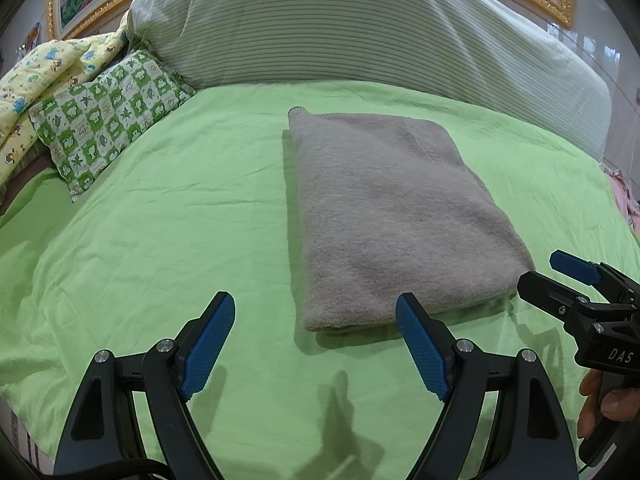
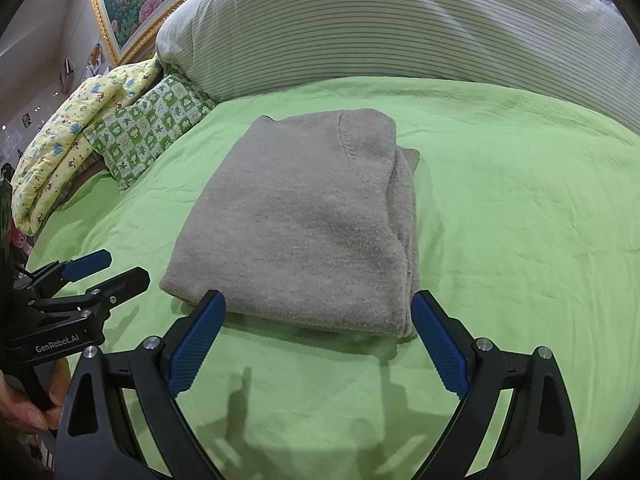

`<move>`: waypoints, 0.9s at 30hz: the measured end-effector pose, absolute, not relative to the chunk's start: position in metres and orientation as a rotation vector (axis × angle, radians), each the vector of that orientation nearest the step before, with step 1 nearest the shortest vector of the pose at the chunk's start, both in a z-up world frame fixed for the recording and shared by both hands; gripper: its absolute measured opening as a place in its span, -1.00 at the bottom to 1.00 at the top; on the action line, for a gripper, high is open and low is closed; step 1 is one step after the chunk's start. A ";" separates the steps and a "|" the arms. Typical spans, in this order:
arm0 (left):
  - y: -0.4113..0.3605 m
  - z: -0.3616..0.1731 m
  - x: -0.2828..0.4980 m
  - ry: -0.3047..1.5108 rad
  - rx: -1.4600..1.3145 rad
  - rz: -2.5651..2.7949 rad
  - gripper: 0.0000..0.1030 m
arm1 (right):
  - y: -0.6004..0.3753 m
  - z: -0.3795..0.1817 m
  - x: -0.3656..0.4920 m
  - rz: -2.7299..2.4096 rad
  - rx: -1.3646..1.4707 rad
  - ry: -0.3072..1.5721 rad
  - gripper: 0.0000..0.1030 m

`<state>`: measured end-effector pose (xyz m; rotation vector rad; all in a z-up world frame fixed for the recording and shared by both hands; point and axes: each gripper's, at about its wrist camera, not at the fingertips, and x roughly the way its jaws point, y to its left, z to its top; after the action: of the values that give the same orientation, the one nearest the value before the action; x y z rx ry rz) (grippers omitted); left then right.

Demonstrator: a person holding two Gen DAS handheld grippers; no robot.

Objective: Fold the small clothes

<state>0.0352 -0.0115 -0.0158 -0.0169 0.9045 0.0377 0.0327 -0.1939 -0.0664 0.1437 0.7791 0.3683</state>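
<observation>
A grey knitted garment [image 1: 392, 216] lies folded into a thick rectangle on the green bed sheet [image 1: 160, 240]; it also shows in the right wrist view [image 2: 304, 220]. My left gripper [image 1: 316, 312] is open and empty, just in front of the garment's near left corner. My right gripper [image 2: 318, 310] is open and empty, its blue pads [image 2: 200, 340] either side of the garment's near edge. The right gripper shows in the left wrist view [image 1: 548, 276], and the left gripper in the right wrist view [image 2: 116, 268].
A large striped pillow [image 1: 360, 28] lies across the back of the bed. A green checked pillow [image 1: 108, 112] and a yellow patterned quilt [image 1: 36, 88] lie at the back left. A gold-framed picture [image 2: 132, 4] hangs behind.
</observation>
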 end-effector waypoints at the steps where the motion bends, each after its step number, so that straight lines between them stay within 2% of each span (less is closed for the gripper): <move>1: -0.011 -0.016 0.036 0.905 -0.018 0.038 0.61 | -0.194 -0.066 0.033 0.369 0.143 0.779 0.82; 27: -0.009 -0.015 0.041 0.913 -0.033 0.044 0.62 | -0.187 -0.058 0.038 0.374 0.148 0.777 0.82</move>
<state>0.0414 -0.0087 -0.0150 -0.0332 0.9125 0.0438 0.0381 -0.1870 -0.0584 0.1479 0.7770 0.3740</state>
